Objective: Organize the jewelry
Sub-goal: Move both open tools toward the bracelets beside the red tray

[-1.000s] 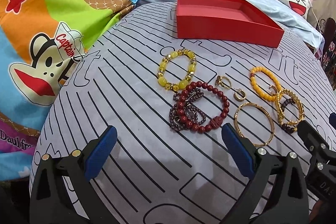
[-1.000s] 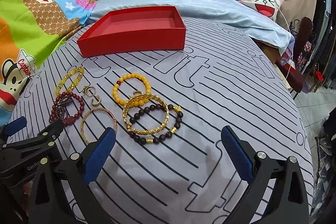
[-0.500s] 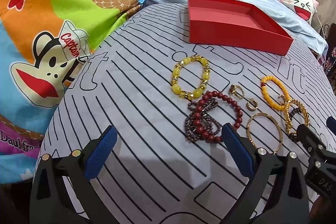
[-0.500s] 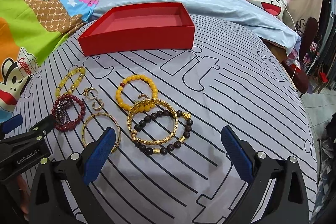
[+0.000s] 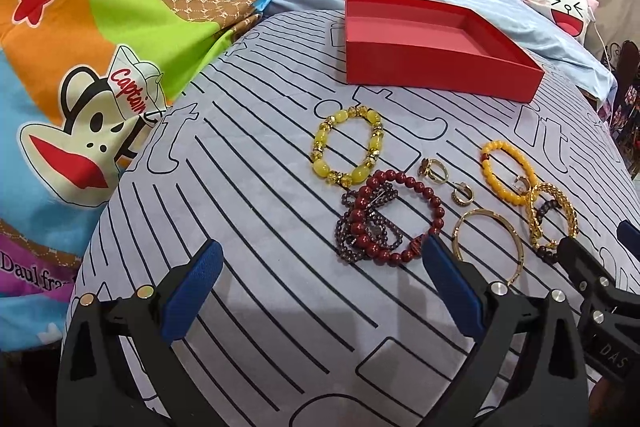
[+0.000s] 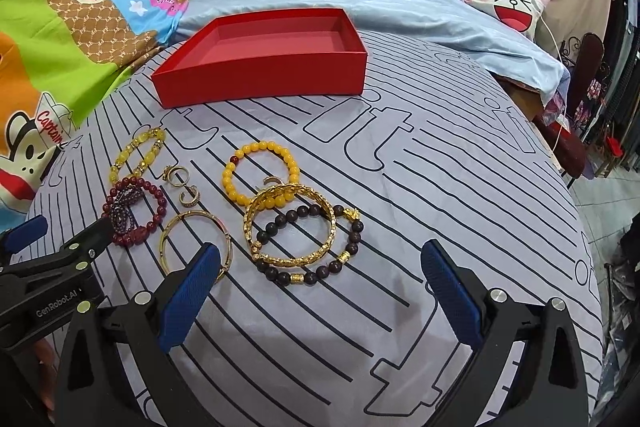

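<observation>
A: Item one, the container?

B: Red box (image 6: 260, 67), shallow, open-topped, interior bare, lying at the far side of the striped grey bedsheet (image 6: 440, 167).

A: The jewelry?

B: All on the sheet, on the near side of the box. Leftmost, a yellow-and-gold bead bracelet (image 5: 347, 146). Just in front of it, a dark red bead bracelet (image 5: 396, 215) lying over a purple bead strand (image 5: 348, 227). Two small gold rings (image 5: 434, 171) sit between the red bracelet and an amber bead bracelet (image 6: 260, 173). A plain gold bangle (image 5: 488, 245) lies nearest the grippers. A gold chain-link bangle (image 6: 290, 225) overlaps both the amber bracelet and a dark brown bead bracelet (image 6: 316, 247) with gold spacers.

A: Grippers?

B: Left gripper (image 5: 320, 291): fingers spread wide, holding nothing, above bare sheet, its right fingertip just at the red bracelet's near edge. Right gripper (image 6: 320, 291): fingers likewise wide apart and holding nothing, its left fingertip overlapping the plain bangle's near rim in that view; whether it touches, I cannot tell.

A: Surroundings?

B: Cartoon monkey blanket (image 5: 88, 75) at left, pale blue sheet (image 6: 380, 3) behind the box, pink smiley cushion (image 6: 512, 5) far right.
</observation>
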Demonstrator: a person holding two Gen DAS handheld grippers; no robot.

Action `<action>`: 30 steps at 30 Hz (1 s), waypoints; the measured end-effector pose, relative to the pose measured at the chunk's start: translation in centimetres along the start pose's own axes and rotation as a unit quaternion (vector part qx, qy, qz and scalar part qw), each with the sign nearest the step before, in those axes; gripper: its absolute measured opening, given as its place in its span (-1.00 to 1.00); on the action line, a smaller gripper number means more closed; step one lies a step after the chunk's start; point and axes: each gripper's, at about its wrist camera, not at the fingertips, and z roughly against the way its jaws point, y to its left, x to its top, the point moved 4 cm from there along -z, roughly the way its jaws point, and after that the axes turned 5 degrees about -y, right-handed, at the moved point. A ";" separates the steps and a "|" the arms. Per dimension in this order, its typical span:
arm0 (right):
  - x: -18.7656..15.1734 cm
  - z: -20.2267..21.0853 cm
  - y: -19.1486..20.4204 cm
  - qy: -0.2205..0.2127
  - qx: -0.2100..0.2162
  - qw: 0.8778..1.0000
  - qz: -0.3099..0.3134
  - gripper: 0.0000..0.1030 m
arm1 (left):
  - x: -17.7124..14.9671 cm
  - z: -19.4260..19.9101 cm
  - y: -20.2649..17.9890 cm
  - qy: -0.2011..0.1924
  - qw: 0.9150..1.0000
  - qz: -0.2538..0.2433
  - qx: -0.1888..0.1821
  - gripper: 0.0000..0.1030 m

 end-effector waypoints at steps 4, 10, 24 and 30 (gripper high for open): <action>-0.3 0.2 -0.3 0.001 -0.001 1.000 -0.003 0.87 | -0.5 0.0 1.0 0.007 1.000 0.010 0.001 0.85; -0.8 0.2 -0.6 0.005 0.000 1.000 -0.006 0.87 | -1.1 -0.2 2.6 0.016 1.000 0.025 0.006 0.85; 0.1 -0.9 -0.7 0.005 -0.002 1.000 -0.004 0.87 | 0.6 -1.4 0.6 0.004 1.000 0.004 -0.007 0.84; 0.6 -2.1 -0.1 0.008 0.000 1.000 0.006 0.87 | 0.5 -1.7 0.0 0.007 1.000 -0.002 -0.009 0.85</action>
